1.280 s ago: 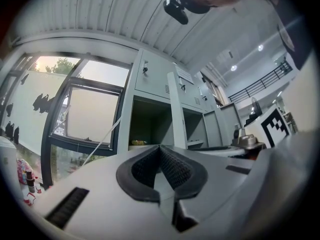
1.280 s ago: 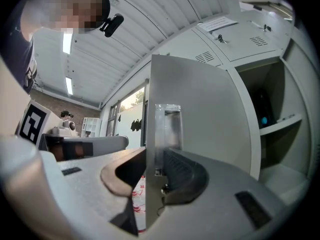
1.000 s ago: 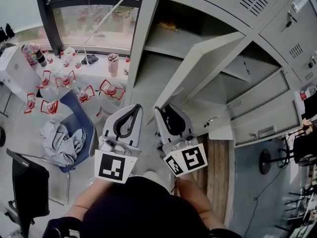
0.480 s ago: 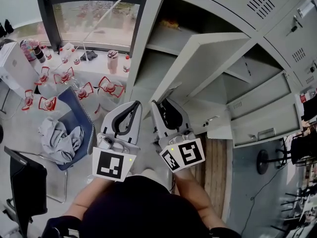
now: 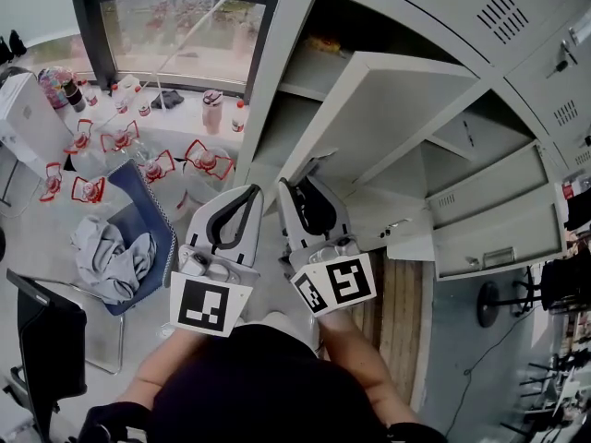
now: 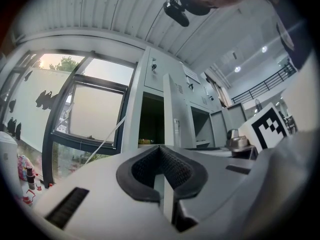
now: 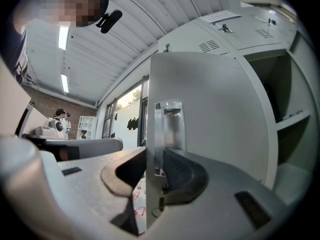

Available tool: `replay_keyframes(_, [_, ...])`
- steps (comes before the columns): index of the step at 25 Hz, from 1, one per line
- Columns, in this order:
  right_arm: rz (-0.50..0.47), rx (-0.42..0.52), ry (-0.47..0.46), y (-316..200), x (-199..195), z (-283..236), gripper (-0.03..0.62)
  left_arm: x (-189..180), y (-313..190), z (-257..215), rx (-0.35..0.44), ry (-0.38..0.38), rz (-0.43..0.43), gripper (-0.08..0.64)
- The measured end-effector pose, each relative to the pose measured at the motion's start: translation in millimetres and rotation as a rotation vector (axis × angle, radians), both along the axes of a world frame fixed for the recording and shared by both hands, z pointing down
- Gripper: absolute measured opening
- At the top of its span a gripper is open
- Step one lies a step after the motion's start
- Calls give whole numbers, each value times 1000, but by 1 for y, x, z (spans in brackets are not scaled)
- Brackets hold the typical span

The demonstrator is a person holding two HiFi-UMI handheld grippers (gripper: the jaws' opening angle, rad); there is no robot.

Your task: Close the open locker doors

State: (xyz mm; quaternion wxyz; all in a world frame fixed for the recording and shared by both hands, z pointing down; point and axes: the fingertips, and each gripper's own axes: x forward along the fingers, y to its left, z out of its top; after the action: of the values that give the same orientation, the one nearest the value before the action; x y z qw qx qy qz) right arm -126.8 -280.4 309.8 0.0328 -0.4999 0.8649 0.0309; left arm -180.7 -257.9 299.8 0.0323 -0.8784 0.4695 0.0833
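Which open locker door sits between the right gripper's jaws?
The large grey metal locker door nearest the window: the right gripper clamps its edge; the others stand untouched.

Door [image 5: 397, 109] juts from lockers [image 5: 517, 26] on right, edge between jaws of right gripper [image 5: 296, 186]. Left gripper [image 5: 249, 195] just beside it, to left. Window [image 5: 166, 35] left of lockers; bottles [image 5: 138, 160] on floor before window; cloth [image 5: 106, 261] on chair [image 5: 152, 224].

Grippers: 2, left gripper [image 5: 247, 194], right gripper [image 5: 294, 188]. Open doors: 2 at least, big door [image 5: 397, 109], low door [image 5: 499, 243]. Chair [image 5: 155, 240]: 1.
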Motion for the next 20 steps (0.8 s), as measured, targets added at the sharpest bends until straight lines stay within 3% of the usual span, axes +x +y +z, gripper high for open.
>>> replay_keyframes(20, [16, 6, 1, -40, -13, 0, 100, -6, -36, 6, -16, 6, -18, 2])
